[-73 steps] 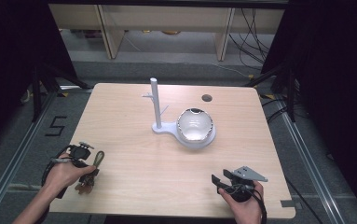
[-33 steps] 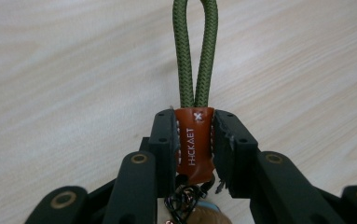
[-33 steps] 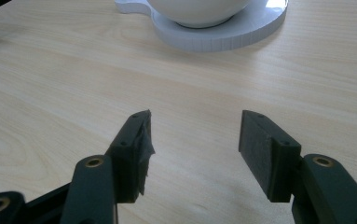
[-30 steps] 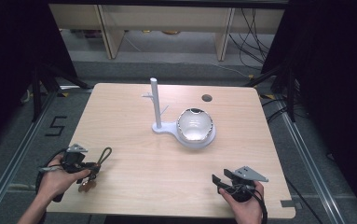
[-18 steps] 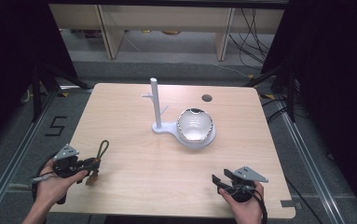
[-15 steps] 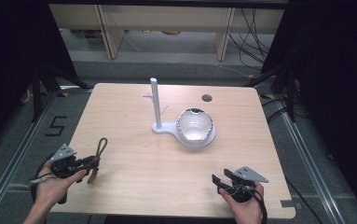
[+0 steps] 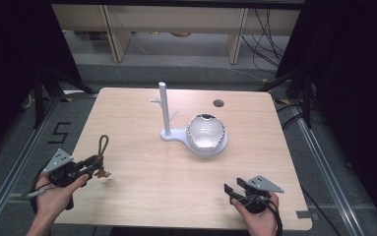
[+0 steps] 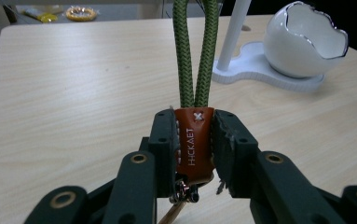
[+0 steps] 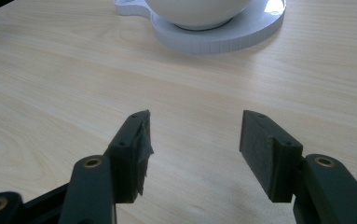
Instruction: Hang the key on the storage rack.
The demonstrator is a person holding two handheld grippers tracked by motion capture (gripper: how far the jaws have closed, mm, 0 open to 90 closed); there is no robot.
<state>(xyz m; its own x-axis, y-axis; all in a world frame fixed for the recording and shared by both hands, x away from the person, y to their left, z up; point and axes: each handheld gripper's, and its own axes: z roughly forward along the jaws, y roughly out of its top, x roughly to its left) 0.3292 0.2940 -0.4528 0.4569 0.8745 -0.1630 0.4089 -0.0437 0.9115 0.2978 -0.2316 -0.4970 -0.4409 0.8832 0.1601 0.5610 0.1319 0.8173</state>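
Keychain (image 8: 194, 140) is what we've got in hand right now: the left gripper (image 7: 95, 167) is pinching it by the orange leather tab, jaws pressed on both sides, with the green cord loop (image 7: 102, 145) sticking up and away from us. It sits lifted a bit over the bench near the front-left corner, pretty close to the left edge.

Our read is that the pick-up is done and the carry is next. The white stand (image 7: 165, 105) with its little pegs is the obvious target, so the next move probably calls for a swing toward the middle of the bench and getting that loop lined up over a peg.

Room-wise we're fine: bare wood between the left gripper and the stand. Just right of the post is the eggshell bowl (image 7: 205, 132), worth not bumping.

The right gripper (image 7: 236, 191) rests near the front-right corner, jaws spread, nothing between them.
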